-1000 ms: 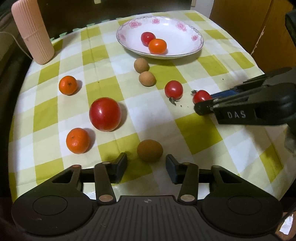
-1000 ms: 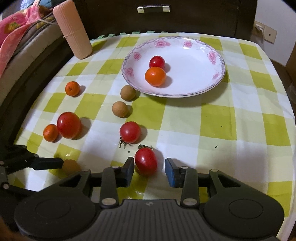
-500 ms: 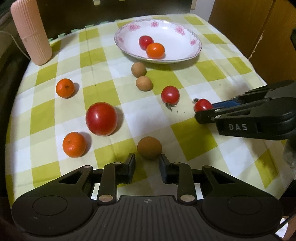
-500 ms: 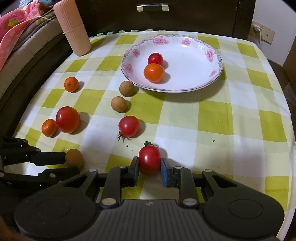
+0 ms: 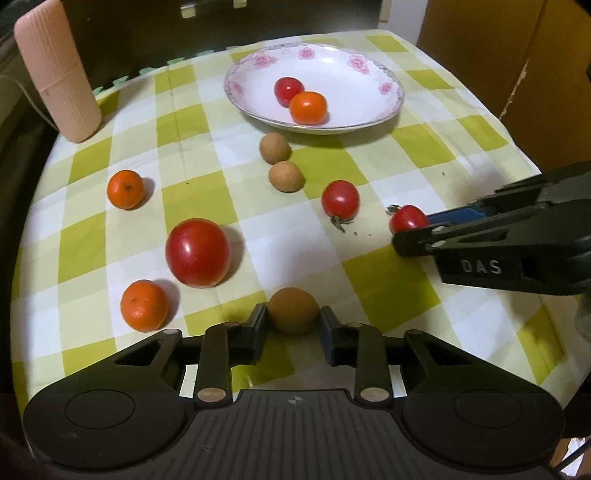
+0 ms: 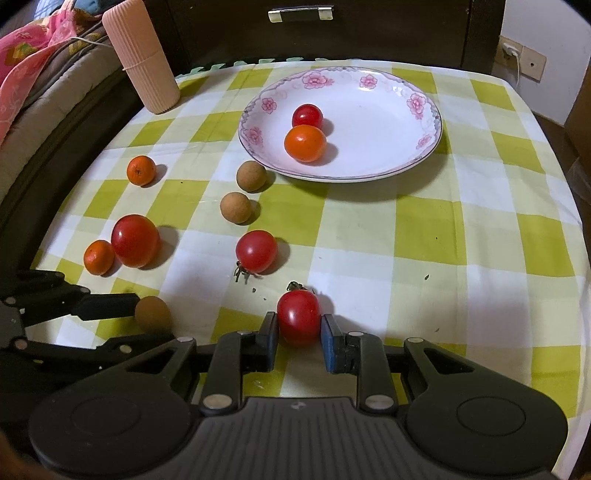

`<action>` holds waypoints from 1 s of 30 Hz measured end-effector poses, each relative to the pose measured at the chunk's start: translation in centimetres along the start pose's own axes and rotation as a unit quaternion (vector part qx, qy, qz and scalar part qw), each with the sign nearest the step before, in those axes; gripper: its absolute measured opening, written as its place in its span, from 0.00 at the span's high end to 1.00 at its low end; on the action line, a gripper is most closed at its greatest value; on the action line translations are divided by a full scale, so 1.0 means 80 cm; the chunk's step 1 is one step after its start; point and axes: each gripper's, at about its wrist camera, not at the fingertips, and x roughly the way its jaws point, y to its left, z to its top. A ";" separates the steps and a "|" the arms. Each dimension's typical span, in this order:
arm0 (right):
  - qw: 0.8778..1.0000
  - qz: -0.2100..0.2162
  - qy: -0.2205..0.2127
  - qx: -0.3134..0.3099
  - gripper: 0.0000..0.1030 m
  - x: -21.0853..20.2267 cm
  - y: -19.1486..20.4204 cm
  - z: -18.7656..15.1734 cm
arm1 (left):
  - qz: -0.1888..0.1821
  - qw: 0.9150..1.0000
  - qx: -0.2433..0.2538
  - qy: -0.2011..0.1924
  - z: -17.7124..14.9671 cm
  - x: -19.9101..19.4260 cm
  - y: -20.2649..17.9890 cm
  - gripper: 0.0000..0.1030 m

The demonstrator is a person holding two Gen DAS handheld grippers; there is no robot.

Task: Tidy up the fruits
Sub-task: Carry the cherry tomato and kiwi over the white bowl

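My left gripper [image 5: 293,325] is shut on a brown round fruit [image 5: 293,310] at the near edge of the checked tablecloth. My right gripper [image 6: 298,332] is shut on a small red tomato [image 6: 298,320]; it also shows in the left wrist view [image 5: 408,219]. A white flowered plate [image 6: 388,107] at the back holds a small tomato [image 6: 307,116] and an orange fruit [image 6: 305,143]. Loose on the cloth are a large tomato [image 5: 197,252], two oranges [image 5: 144,310] [image 5: 125,189], two brown fruits [image 5: 274,147] [image 5: 285,176] and another small tomato [image 5: 340,198].
A pink ribbed cylinder [image 5: 57,74] stands at the back left corner. Dark furniture [image 6: 332,29] lies behind the table, bedding [image 6: 33,74] on the left. The table edge drops off on the right [image 5: 535,166].
Both grippers have closed from open onto their fruits: the left onto the brown fruit, the right onto the small tomato. Both have also moved slightly forward.
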 end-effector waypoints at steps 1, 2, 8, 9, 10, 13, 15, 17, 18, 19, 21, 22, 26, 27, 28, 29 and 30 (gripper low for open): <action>1.000 -0.001 0.000 0.000 0.77 0.000 0.001 0.000 | -0.002 1.000 0.001 -0.001 0.000 0.000 -0.002 0.64; 1.000 -0.002 0.000 -0.001 0.77 0.000 0.001 0.000 | -0.004 1.000 0.001 -0.001 0.001 -0.001 -0.003 0.64; 1.000 -0.007 -0.004 0.001 0.77 -0.001 0.002 0.002 | -0.017 1.000 -0.005 -0.020 0.014 -0.010 -0.006 0.64; 1.000 -0.006 -0.006 0.002 0.77 -0.002 0.001 0.003 | -0.018 1.000 -0.008 -0.023 0.017 -0.010 -0.005 0.64; 1.000 -0.007 -0.008 0.004 0.77 -0.003 0.000 0.004 | -0.021 0.999 -0.012 -0.024 0.021 -0.010 -0.004 0.64; 1.000 -0.008 -0.015 0.010 0.77 -0.006 -0.003 0.009 | -0.026 0.999 -0.016 -0.035 0.032 -0.012 -0.004 0.64; 1.000 -0.007 -0.022 0.014 0.77 -0.010 -0.005 0.014 | -0.030 0.998 -0.016 -0.044 0.043 -0.015 -0.005 0.64; 0.999 -0.006 -0.032 0.020 0.77 -0.015 -0.008 0.021 | -0.032 0.998 -0.015 -0.053 0.055 -0.017 -0.006 0.64; 0.999 -0.006 -0.037 0.022 0.77 -0.017 -0.010 0.026 | -0.032 0.998 -0.015 -0.058 0.062 -0.017 -0.007 0.64; 0.999 -0.006 -0.043 0.024 0.77 -0.020 -0.011 0.031 | -0.032 0.997 -0.014 -0.062 0.069 -0.016 -0.007 0.64; 0.998 -0.007 -0.053 0.029 0.77 -0.024 -0.015 0.042 | -0.030 0.997 -0.014 -0.071 0.084 -0.016 -0.006 0.64; 0.998 -0.008 -0.058 0.032 0.77 -0.026 -0.016 0.048 | -0.029 0.997 -0.013 -0.075 0.091 -0.015 -0.006 0.64; 0.997 -0.013 -0.073 0.038 0.77 -0.027 -0.025 0.070 | -0.021 0.996 -0.011 -0.084 0.117 -0.005 -0.001 0.64; 0.996 -0.015 -0.076 0.040 0.77 -0.026 -0.027 0.076 | -0.020 0.996 -0.013 -0.084 0.122 -0.002 0.001 0.64; 0.996 -0.016 -0.079 0.043 0.77 -0.024 -0.030 0.082 | -0.019 0.996 -0.014 -0.084 0.128 0.002 0.002 0.64; 0.996 -0.017 -0.080 0.045 0.77 -0.022 -0.034 0.088 | -0.018 0.996 -0.015 -0.084 0.133 0.007 0.003 0.64; 0.995 -0.018 -0.080 0.047 0.77 -0.019 -0.037 0.093 | -0.016 0.996 -0.016 -0.083 0.138 0.011 0.005 0.64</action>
